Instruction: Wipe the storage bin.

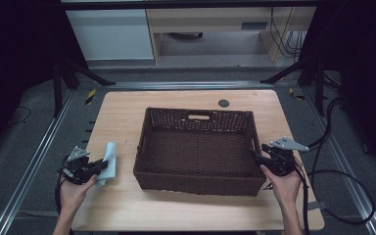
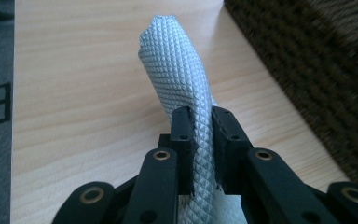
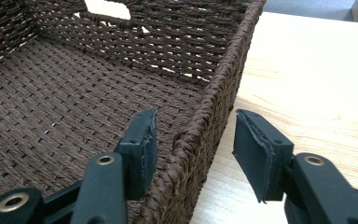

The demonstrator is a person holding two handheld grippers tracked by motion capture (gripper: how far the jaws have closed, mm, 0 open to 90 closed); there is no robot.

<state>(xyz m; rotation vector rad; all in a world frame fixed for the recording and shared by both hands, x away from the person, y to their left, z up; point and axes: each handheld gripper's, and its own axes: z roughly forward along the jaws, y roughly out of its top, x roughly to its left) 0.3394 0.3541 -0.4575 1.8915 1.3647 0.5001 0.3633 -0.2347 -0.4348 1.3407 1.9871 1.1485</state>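
Note:
A dark brown wicker basket [image 1: 199, 183] stands in the middle of the wooden table, nothing inside it. A pale blue textured cloth [image 1: 108, 162] lies on the table to its left. My left gripper [image 1: 100, 166] is shut on the cloth [image 2: 186, 88]; the folded fabric is pinched between the pads [image 2: 182, 135] and rises beyond them. My right gripper [image 1: 255, 155] is at the basket's right wall. In the right gripper view its jaws [image 3: 193, 140] straddle the woven rim [image 3: 223, 79], one pad inside and one outside, open with a gap on the outer side.
The table's light wood surface [image 1: 122, 112] extends around the basket. A round grommet [image 1: 223, 103] sits near the far edge. Black cables [image 1: 342, 176] trail on the floor to the right. Metal rails run along both sides of the table.

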